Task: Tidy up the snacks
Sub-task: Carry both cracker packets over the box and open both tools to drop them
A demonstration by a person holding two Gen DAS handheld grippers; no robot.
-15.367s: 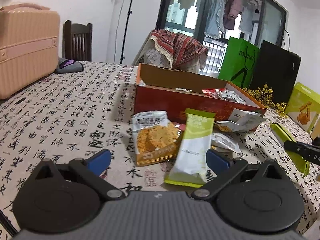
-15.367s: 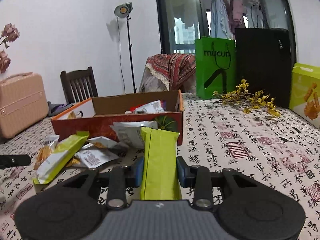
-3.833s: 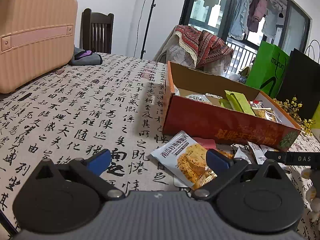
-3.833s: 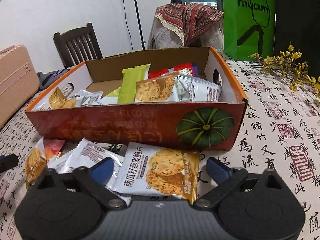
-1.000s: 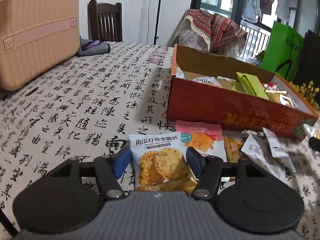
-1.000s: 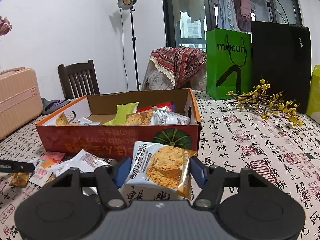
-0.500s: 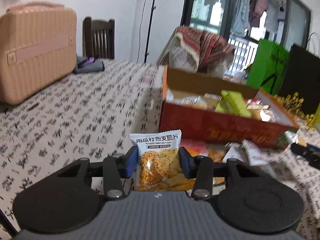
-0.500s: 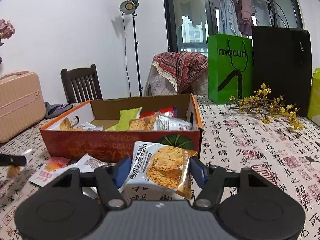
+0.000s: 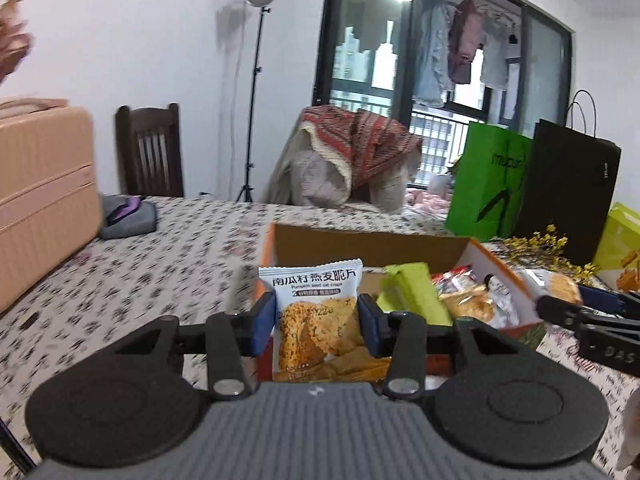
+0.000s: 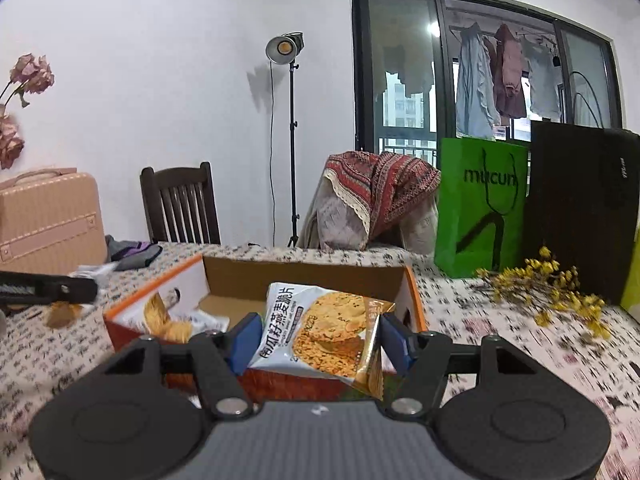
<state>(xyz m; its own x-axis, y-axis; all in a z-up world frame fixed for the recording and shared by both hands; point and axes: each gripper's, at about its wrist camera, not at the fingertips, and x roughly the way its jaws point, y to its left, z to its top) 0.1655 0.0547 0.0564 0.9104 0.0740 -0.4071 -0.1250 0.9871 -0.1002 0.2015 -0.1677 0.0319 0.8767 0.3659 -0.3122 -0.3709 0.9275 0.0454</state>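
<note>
Compared with a second ago, both packets have come up off the worktop (image 9: 168,248): the left one then lay flat in front of the cardboard box (image 9: 372,246), and now both hang level with the box's rim, which sits lower in each view. The left tool (image 9: 317,322) has just been closing, and its blue pads now pinch the first crisp packet (image 9: 318,312) by its two side edges. That packet stands upright, in front of the box's left end, and reads "Pumpkin seed oat crisps" under a line of Chinese characters.

The right tool (image 10: 316,344) grips a second crisp packet (image 10: 324,334) of the same kind, tilted so its lettering runs sideways, held over the near wall of the box. In the left view this tool shows at the box's right end, with "DAS" on its arm.

Inside the box lie a green packet (image 9: 416,292) and other wrapped snacks. Behind the box to the right stands a green bag (image 10: 480,208) marked "mucun", beside a black bag (image 10: 580,208).
</note>
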